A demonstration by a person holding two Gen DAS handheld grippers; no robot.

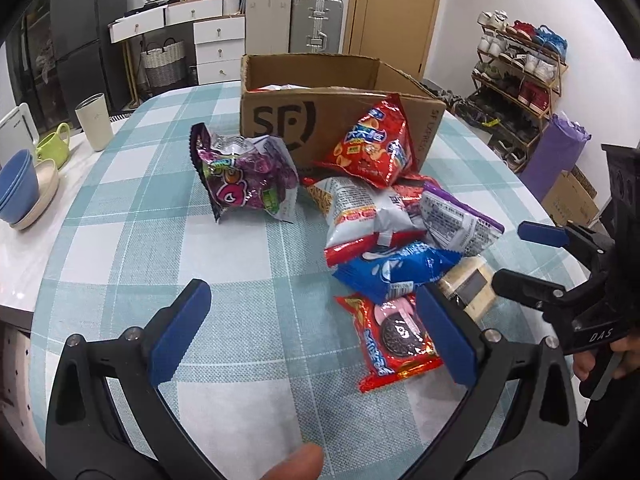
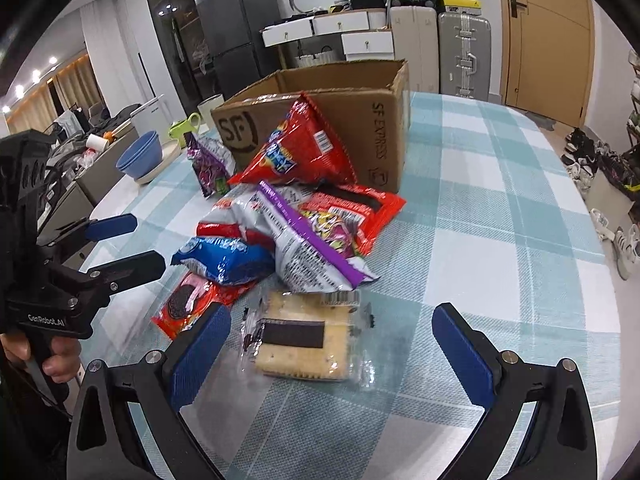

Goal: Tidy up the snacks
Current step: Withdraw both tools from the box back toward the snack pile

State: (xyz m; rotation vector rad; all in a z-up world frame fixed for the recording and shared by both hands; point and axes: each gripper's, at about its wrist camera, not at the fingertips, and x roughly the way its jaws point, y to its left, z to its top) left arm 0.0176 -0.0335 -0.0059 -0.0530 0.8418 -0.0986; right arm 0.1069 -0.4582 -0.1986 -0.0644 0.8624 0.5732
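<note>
An open cardboard box [image 1: 340,120] [image 2: 360,120] stands at the back of the checked tablecloth. Snack packs lie heaped in front of it: a red chips bag [image 1: 372,148] [image 2: 296,152], a purple candy bag [image 1: 248,176] [image 2: 208,164], a blue cookie pack [image 1: 396,268] [image 2: 224,260] and a red cookie pack [image 1: 396,340] [image 2: 188,304]. A clear cracker pack [image 1: 468,288] [image 2: 304,340] lies nearest. My left gripper [image 1: 314,336] [image 2: 128,246] is open, its right finger over the red cookie pack. My right gripper [image 2: 332,358] [image 1: 528,260] is open, straddling the cracker pack.
Blue bowls [image 1: 18,188], a green cup [image 1: 54,148] and a white tumbler [image 1: 94,120] stand on the table's left side beyond the cloth. A shoe rack [image 1: 520,72] and suitcases [image 2: 464,52] stand against the far wall. Bare tablecloth lies right of the pile.
</note>
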